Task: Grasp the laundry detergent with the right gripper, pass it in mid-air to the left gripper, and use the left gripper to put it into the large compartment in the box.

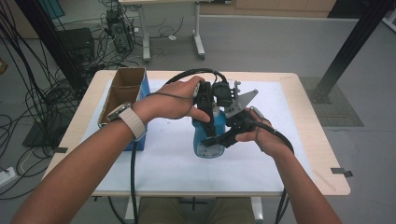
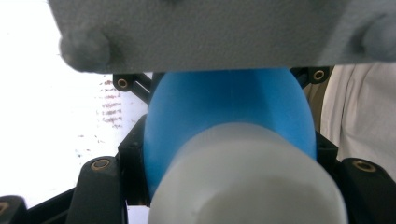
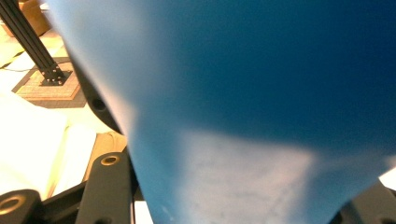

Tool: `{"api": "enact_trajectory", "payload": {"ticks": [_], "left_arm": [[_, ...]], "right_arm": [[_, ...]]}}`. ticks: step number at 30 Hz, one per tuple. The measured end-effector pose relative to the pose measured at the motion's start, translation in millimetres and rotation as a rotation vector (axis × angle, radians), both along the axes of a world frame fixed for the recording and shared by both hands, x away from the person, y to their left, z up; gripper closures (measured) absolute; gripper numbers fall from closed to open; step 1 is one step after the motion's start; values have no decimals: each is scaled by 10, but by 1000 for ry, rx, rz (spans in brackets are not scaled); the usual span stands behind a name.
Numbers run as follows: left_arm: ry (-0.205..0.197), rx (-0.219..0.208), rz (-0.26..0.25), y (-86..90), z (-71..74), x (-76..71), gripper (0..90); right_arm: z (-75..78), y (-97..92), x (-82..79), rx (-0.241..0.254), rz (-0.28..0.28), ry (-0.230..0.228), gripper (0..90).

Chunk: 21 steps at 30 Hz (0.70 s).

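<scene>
A blue bottle [image 1: 208, 142] with a white label stands upright in the middle of the white mat. Its pale cap [image 2: 247, 182] sits close in front of the left gripper view, the blue shoulder [image 2: 229, 107] beyond it. My left gripper [image 1: 206, 119] comes down from above, shut on the cap, with a black finger [image 2: 99, 186] on each side. My right gripper [image 1: 216, 140] reaches in from the right and is shut on the bottle's body [image 3: 261, 93], which presses against its left finger [image 3: 108, 186]. The right gripper's grey plate [image 2: 196, 32] hangs over the bottle.
An open cardboard box [image 1: 122, 93] with a blue side stands at the table's left edge, beside my left wrist. The white mat [image 1: 163, 163] covers most of the wooden table [image 1: 322, 154]. Cables and desk legs lie on the floor behind.
</scene>
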<state>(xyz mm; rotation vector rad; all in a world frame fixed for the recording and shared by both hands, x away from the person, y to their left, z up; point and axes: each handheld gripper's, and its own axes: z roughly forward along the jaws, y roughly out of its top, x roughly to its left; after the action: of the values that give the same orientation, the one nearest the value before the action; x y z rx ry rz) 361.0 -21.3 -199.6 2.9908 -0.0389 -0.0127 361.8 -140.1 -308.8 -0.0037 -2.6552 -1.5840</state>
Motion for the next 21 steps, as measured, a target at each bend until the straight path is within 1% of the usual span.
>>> {"api": "enact_trajectory", "payload": {"ticks": [13, 21], "left_arm": [[5, 4, 2, -2, 3, 0, 374], [5, -1, 4, -3, 5, -1, 374]], "right_arm": [[5, -1, -6, -2, 1, 6, 431], [10, -6, -5, -4, 2, 2, 431]]}}
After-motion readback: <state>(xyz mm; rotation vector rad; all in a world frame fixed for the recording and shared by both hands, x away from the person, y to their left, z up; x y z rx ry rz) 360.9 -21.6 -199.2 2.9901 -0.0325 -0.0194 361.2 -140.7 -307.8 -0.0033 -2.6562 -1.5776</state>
